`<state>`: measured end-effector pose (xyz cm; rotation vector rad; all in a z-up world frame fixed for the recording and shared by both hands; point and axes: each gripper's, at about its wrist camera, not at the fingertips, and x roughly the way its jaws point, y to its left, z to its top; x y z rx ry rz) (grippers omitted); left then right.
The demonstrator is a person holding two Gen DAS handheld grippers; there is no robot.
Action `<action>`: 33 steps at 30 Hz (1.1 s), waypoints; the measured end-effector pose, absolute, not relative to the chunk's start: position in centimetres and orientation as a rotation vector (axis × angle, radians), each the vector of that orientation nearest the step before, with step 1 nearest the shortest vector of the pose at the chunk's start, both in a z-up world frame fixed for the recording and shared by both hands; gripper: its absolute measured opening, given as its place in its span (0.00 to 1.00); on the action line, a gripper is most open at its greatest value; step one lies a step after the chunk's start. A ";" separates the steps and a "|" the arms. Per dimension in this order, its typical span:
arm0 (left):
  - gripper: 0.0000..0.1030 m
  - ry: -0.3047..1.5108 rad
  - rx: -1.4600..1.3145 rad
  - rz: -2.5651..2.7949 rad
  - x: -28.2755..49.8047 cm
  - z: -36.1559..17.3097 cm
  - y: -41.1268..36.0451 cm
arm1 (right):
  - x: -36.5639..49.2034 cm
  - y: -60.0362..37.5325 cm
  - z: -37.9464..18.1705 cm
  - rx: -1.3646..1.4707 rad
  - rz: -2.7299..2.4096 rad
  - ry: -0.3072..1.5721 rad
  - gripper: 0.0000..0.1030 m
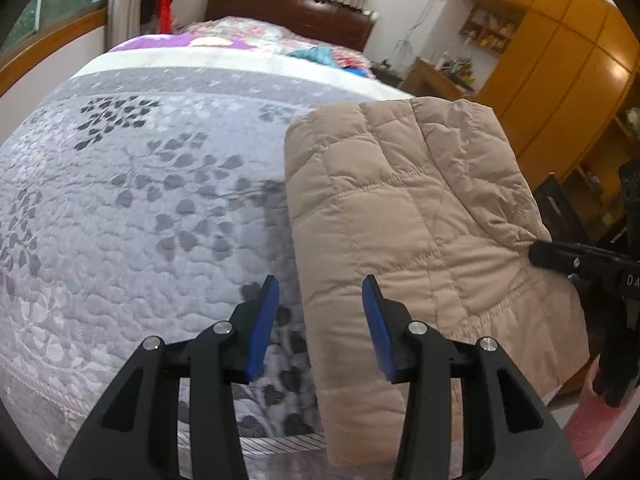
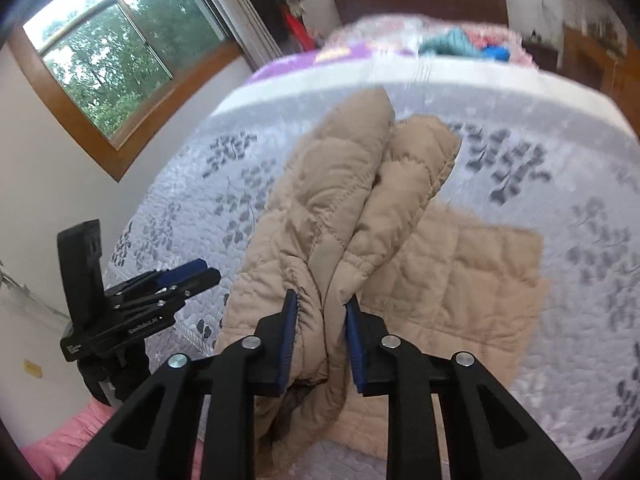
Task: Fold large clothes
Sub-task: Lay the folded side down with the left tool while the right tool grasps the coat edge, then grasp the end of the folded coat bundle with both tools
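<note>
A beige quilted jacket (image 1: 400, 200) lies folded on the grey leaf-patterned bedspread (image 1: 140, 200), near the bed's right edge. My left gripper (image 1: 320, 292) hovers open over the jacket's near left edge, its blue pads (image 1: 266, 320) touching nothing. In the right wrist view, my right gripper (image 2: 320, 308) is shut on a bunched, lifted part of the jacket (image 2: 340, 200), with the rest flat beneath it. The left wrist view shows the right gripper (image 1: 538, 254) biting the jacket's right side. The left gripper (image 2: 200, 272) shows at the left of the right wrist view.
Colourful clothes (image 1: 320, 56) are piled at the head of the bed below a dark headboard (image 1: 288, 8). Wooden wardrobes (image 1: 560, 40) stand to the right, and a window (image 2: 108, 60) is in the wall on the left. Pink fabric (image 2: 68, 440) shows near the bed's foot.
</note>
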<state>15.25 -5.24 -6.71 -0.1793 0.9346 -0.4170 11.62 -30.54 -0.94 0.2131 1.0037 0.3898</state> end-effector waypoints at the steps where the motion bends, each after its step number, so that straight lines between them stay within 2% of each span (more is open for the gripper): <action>1: 0.41 0.930 -0.181 -0.432 15.1 -6.5 -5.5 | 11.0 -31.0 -0.3 0.208 0.386 0.989 0.22; 8: 0.41 0.937 -0.157 -0.556 14.0 -6.2 -9.3 | 8.3 -35.1 -0.1 0.225 0.300 0.952 0.21; 12: 0.41 0.965 -0.114 -0.591 13.9 -7.5 -11.9 | 8.1 -38.0 -2.3 0.285 0.256 0.987 0.21; 19: 0.44 1.017 -0.072 -0.601 14.4 -10.3 -13.8 | 9.0 -41.0 -9.7 0.382 0.221 1.113 0.21; 24: 0.44 1.024 -0.026 -0.603 14.3 -11.9 -14.8 | 9.0 -42.1 -13.7 0.459 0.241 1.123 0.24; 33: 0.44 1.015 0.017 -0.582 14.5 -13.6 -15.7 | 8.9 -42.4 -15.5 0.464 0.227 1.104 0.26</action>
